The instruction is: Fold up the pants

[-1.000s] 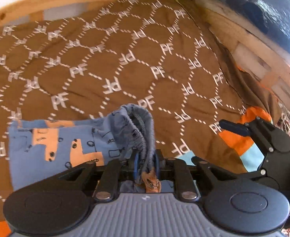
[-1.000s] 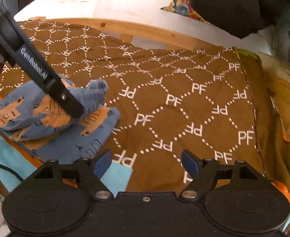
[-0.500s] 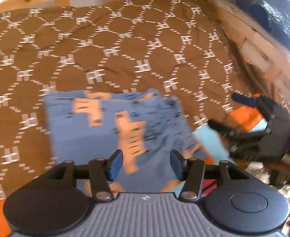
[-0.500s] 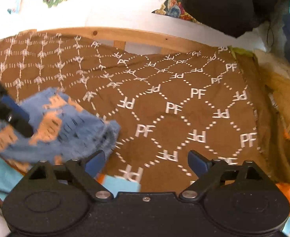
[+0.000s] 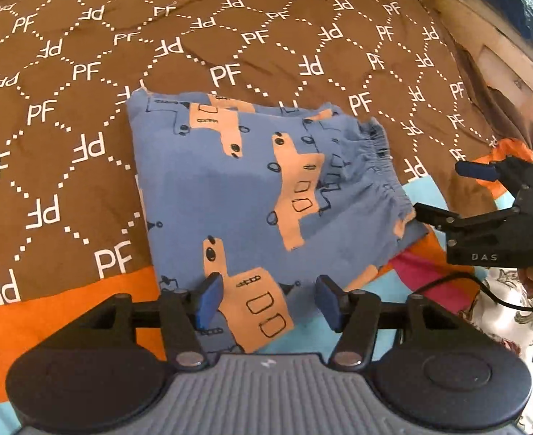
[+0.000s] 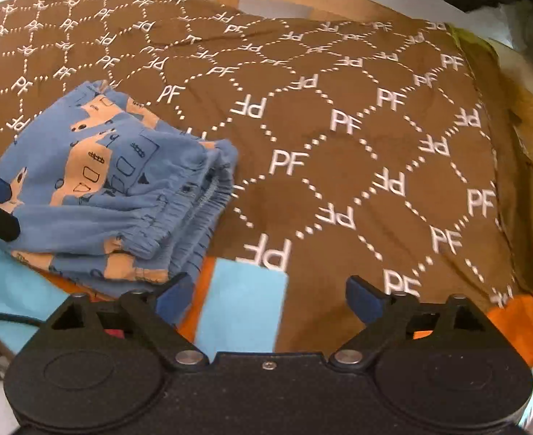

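The left gripper has just let go of the waistband, its jaws having opened, now empty over the folded blue cotton pants with orange vehicle print. These lie on the brown quilted bedspread, elastic edge toward the right gripper, which is wide open, empty and nearer to it. Only the right view shows the stacked layers.

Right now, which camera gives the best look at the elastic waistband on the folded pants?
The right wrist view: the waistband faces that camera, showing its stacked gathered layers. The left wrist view shows the pants from above, with the waistband only as a thin ruffled edge.
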Available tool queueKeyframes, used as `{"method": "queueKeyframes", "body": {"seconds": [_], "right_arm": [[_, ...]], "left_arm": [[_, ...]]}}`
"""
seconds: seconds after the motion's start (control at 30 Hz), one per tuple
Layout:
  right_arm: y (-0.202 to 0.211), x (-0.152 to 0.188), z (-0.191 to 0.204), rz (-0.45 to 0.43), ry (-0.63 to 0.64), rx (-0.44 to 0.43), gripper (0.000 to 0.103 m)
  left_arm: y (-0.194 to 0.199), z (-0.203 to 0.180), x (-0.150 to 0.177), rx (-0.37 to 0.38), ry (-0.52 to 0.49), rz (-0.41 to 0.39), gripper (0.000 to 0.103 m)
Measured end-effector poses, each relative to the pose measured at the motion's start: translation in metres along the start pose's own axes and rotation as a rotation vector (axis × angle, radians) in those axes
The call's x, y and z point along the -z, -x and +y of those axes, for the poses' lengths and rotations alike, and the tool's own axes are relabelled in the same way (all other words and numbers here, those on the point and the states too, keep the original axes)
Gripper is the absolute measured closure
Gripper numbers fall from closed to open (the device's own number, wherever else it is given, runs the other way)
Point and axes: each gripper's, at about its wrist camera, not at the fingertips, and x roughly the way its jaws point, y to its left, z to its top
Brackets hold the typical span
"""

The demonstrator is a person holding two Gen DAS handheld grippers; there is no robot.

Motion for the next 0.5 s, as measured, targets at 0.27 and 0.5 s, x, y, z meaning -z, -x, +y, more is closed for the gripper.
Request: {"method": "queueKeyframes", "body": {"seconds": [0.27,0.5], "right_arm": [[0.0,-0.037,0.0,-0.2,-0.091,-0.012,0.006],[-0.048,-0.052,0.021,-0.163,-0.057,0.064,0.004]], "left_arm": [[0.033,0.021,-0.028,-0.038,0.07,-0.318,0.017],[-0.03,0.061,-0.05,-0.331,0.094,-0.359,0.025]]}}
